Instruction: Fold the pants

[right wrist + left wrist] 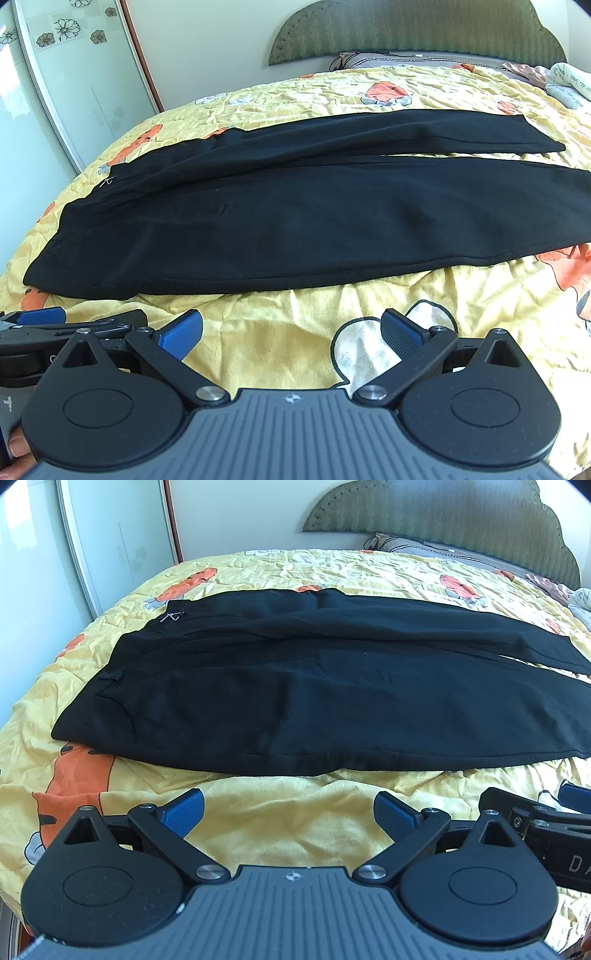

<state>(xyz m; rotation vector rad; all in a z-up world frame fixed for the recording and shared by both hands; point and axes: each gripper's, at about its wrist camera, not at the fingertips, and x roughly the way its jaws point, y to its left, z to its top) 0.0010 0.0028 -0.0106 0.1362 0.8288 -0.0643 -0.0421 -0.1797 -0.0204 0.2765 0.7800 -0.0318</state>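
Two open claws facing one pair of black pants on the bed

The black pants (pixel 314 686) lie flat on the yellow bedspread (pixel 280 812), long axis running left to right across both views, waistband at the left, two legs side by side reaching right. The left claw (pixel 289 808) and right claw (pixel 291 330) both hover wide open and empty just short of the near edge, left nearer the waistband, right nearer the cuffs.
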